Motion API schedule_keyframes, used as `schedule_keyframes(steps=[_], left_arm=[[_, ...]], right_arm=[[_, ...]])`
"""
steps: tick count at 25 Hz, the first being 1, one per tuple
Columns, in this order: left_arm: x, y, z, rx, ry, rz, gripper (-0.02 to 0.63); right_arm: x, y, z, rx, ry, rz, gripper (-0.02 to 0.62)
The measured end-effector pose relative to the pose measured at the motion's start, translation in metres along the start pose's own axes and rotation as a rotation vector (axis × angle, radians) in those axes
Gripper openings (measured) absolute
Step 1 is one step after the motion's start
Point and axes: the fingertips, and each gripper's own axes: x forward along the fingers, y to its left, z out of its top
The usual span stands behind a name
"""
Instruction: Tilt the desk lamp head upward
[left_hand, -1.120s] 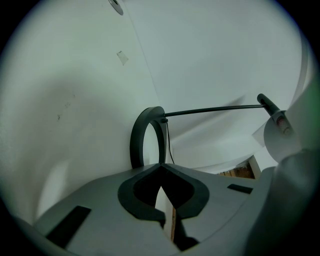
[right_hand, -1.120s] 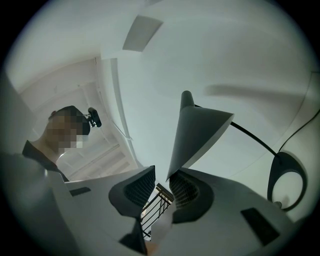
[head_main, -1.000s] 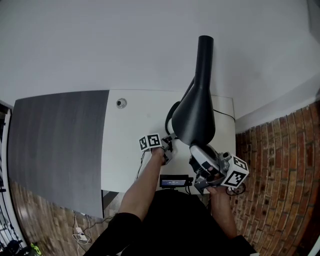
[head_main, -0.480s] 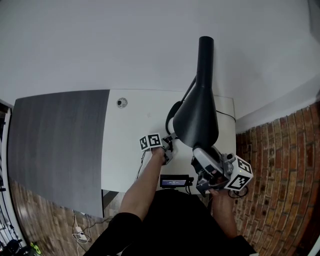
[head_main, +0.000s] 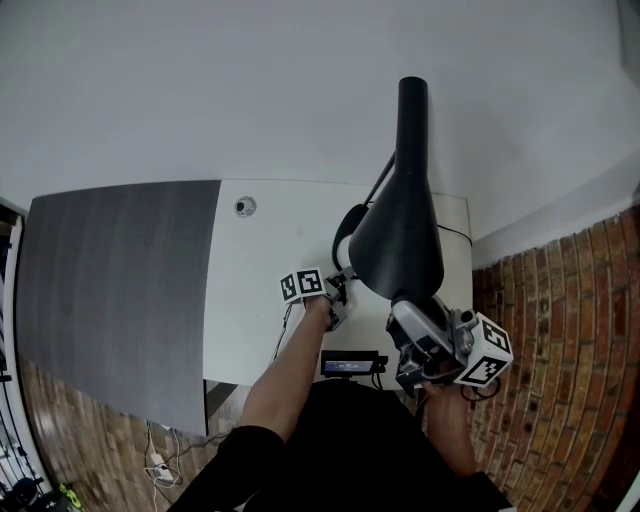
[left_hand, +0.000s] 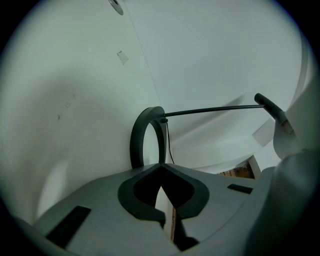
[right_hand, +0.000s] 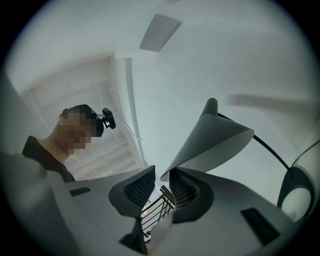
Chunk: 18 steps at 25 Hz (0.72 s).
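Observation:
The black desk lamp stands at the back right of the white desk (head_main: 260, 290). Its cone-shaped head (head_main: 400, 240) points toward me, above its ring-shaped base (head_main: 345, 225). My right gripper (head_main: 405, 308) is at the near rim of the head. In the right gripper view the rim of the lamp head (right_hand: 210, 145) runs down between the ribbed pads of the right gripper (right_hand: 161, 182), which is shut on it. My left gripper (head_main: 340, 292) rests by the base. In the left gripper view the left gripper (left_hand: 160, 167) is shut, its tips against the foot of the base ring (left_hand: 145, 135).
A dark grey panel (head_main: 120, 290) adjoins the desk on the left. A round cable hole (head_main: 245, 206) sits at the desk's back. A small device with a display (head_main: 348, 363) lies at the front edge. Brick surface (head_main: 560, 350) runs along the right; the lamp cord (head_main: 450, 232) trails there.
My right gripper has moved right and toward me with the lamp head's rim in it. The head has swung with it. The left gripper has stayed at the base.

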Motion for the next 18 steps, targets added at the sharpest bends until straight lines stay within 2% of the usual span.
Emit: schedule_keyframes(steps=[18], left_arm=[[0.000, 0.000, 0.000, -0.001, 0.001, -0.002, 0.009]], right_arm=[[0.010, 0.022, 0.017, -0.043, -0.017, 0.042, 0.092]])
